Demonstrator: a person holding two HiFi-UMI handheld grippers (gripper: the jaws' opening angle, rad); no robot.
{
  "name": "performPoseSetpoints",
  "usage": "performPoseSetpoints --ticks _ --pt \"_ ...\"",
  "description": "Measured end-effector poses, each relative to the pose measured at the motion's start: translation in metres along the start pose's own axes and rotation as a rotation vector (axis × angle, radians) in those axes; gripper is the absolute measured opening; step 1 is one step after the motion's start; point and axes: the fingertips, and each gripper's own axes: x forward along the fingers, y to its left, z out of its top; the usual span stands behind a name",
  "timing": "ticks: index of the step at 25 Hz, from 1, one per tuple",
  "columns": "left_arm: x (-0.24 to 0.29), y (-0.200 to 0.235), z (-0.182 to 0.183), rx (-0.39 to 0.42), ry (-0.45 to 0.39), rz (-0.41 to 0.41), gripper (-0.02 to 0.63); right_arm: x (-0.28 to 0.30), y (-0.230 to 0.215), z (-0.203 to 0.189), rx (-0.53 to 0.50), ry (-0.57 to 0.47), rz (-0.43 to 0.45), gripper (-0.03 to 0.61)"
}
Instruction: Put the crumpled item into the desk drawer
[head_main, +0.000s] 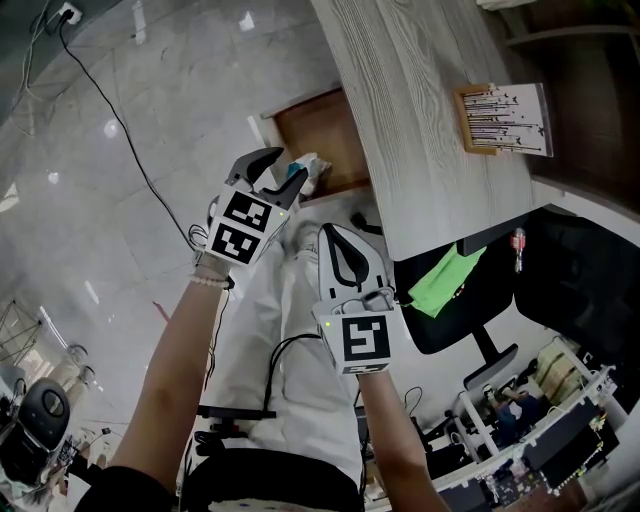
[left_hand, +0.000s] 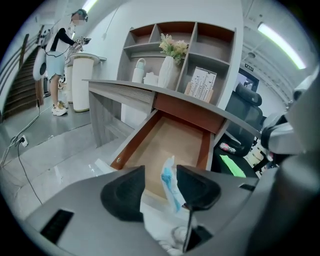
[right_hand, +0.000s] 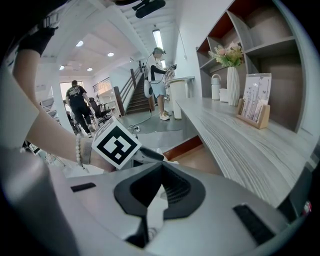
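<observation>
Left tool (left_hand: 161, 174) hangs released, jaws apart; the crumpled item (left_hand: 168, 184) stands loosely between them, open desk drawer (left_hand: 170, 140) just beyond. Right tool (right_hand: 162, 167) is clenched.

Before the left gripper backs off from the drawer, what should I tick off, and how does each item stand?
1. Drawer pulled open: ok.
2. Left gripper aimed into the drawer: ok.
3. Left jaws apart, pads not pressing: ok.
4. Crumpled item clear of the jaws and lying in the drawer: not ok; it stands between them, leaning toward one pad.
5. Right gripper off to the side, jaws together, nothing held: ok.
</observation>
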Motion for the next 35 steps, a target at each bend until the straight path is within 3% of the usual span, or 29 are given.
performPoseSetpoints --ticks 4,8,13,19,29,33,35 --pt "-0.006 -0.004 -0.008 0.022 0.014 0.004 0.181 0.0 0.001 0.001 -0.005 0.0 0.0 0.004" --pt "-0.007 -0.005 -0.008 0.045 0.007 0.016 0.061 0.0 0.003 0.0 -0.006 -0.004 0.004 0.004" --pt "0.002 -0.009 0.001 0.114 0.001 0.001 0.017 -0.001 0.004 -0.003 -0.006 0.003 0.006 0.003" --pt "0.013 0.002 0.011 0.154 0.016 0.028 0.02 -0.001 0.003 -0.004 -0.002 0.002 0.003 0.004" --pt "0.004 0.003 0.017 0.074 -0.034 0.032 0.167 -0.001 0.0 -0.002 0.0 -0.004 -0.004 0.004" --pt "-0.002 -0.002 0.018 0.075 -0.043 0.035 0.169 -0.001 -0.001 0.001 -0.009 -0.01 0.0 0.005" --pt "-0.007 -0.005 0.02 0.075 -0.053 0.039 0.119 -0.002 -0.001 0.003 -0.012 -0.011 -0.001 0.004"
